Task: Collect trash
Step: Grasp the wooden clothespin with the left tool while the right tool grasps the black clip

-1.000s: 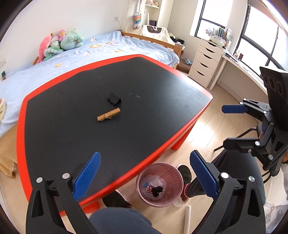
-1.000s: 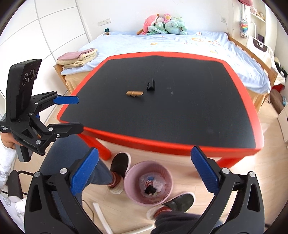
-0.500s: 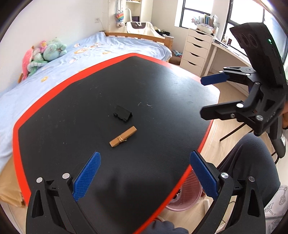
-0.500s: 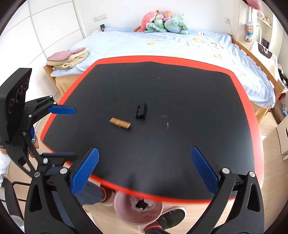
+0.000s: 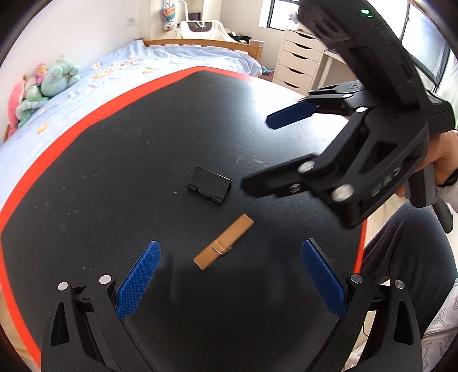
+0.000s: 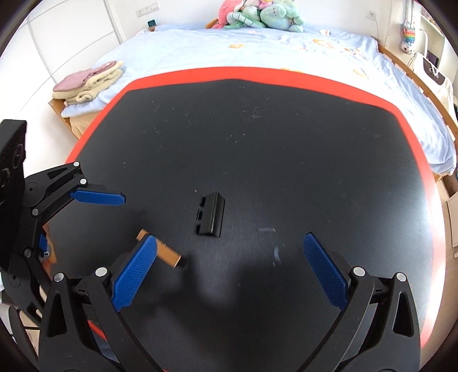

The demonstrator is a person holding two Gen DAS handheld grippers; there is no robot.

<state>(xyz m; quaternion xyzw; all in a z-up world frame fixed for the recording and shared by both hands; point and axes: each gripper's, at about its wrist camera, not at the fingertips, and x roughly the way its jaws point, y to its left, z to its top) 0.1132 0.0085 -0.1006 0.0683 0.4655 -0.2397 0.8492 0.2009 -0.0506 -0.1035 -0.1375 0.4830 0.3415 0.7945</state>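
A wooden clothespin (image 5: 223,241) lies on the black table top (image 5: 114,160), just ahead of my open, empty left gripper (image 5: 230,274). A small black clip-like piece (image 5: 209,185) lies just beyond it. In the right wrist view the black piece (image 6: 210,213) sits ahead of my open, empty right gripper (image 6: 229,269), and the clothespin (image 6: 166,254) is partly behind its left finger. The right gripper (image 5: 286,148) shows at the right in the left wrist view; the left gripper (image 6: 97,199) shows at the left in the right wrist view.
The table has a red rim (image 6: 257,71). A bed with a blue sheet (image 6: 257,45) and plush toys (image 6: 257,14) stands behind it. Folded towels (image 6: 88,83) lie at the bed's end. A white drawer unit (image 5: 300,60) stands at the back right.
Both grippers have moved forward and down over the table, closer to the clothespin and black piece. The pink bin on the floor has dropped out of view.
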